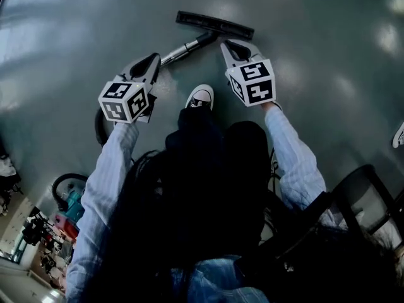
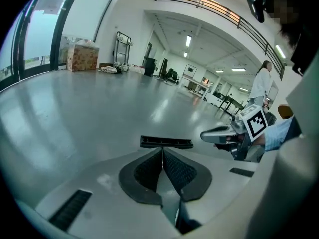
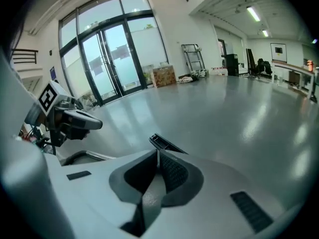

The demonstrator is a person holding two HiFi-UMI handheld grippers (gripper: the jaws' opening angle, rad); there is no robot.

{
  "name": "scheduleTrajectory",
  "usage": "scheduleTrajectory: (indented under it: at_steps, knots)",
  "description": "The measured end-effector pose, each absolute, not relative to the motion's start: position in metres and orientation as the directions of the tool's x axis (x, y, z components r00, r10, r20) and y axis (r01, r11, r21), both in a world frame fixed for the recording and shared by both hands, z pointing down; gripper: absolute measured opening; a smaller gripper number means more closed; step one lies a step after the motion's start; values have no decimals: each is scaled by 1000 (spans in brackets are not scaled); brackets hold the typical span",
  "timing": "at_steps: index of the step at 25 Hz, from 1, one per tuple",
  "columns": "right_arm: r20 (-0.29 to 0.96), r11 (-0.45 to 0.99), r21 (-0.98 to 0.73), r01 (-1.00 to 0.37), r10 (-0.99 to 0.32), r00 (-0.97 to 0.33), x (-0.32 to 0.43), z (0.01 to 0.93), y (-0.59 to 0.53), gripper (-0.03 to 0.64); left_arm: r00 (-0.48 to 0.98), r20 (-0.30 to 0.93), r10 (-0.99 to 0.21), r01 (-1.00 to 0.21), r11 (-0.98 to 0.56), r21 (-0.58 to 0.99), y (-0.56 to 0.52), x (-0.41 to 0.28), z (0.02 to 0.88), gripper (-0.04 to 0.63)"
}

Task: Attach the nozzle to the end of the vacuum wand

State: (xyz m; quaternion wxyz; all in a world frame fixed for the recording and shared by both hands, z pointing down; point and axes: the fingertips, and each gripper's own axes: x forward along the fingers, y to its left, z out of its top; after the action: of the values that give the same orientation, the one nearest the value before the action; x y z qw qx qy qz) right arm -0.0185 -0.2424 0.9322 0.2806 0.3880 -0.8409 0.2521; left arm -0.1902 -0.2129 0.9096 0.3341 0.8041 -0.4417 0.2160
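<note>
A black floor nozzle lies flat on the grey floor ahead of me. A metal wand runs from its neck back toward my left gripper. That gripper hangs above the wand, jaws shut and empty. My right gripper hovers just short of the nozzle's right half, also shut on nothing. In the left gripper view the nozzle shows beyond the shut tips, with the right gripper off to the side. In the right gripper view the nozzle peeks past the shut tips, and the left gripper is at the left.
My white shoe stands between the grippers. A dark hose curves at the left, and a vacuum body sits lower left. A black chair is at the right. A person stands far back among desks.
</note>
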Motion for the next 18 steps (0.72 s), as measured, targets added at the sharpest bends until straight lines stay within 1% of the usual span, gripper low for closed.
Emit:
scheduleTrajectory:
  at_steps: [4,9,12,18]
  knots:
    - [694,510,-254,-822,-496,-522,-7,898,-222,20,513,645,-566,-857,-372,356,-227,-167,864,12]
    - [709,438,-287,-852,-500,-496,9,820,-197,20,535,622,-572,-844,-397,360,-225,-133,774,12]
    - [721,431,-271,-861,-502,-478,18,754,-184,20,552,611,-567,-832,-422,360,-215,-118,706,12]
    - [721,449,-257,-856,-501,-479,21,600,-137,20,562,582,-588,-827,-397,398,-153,-103,558,12]
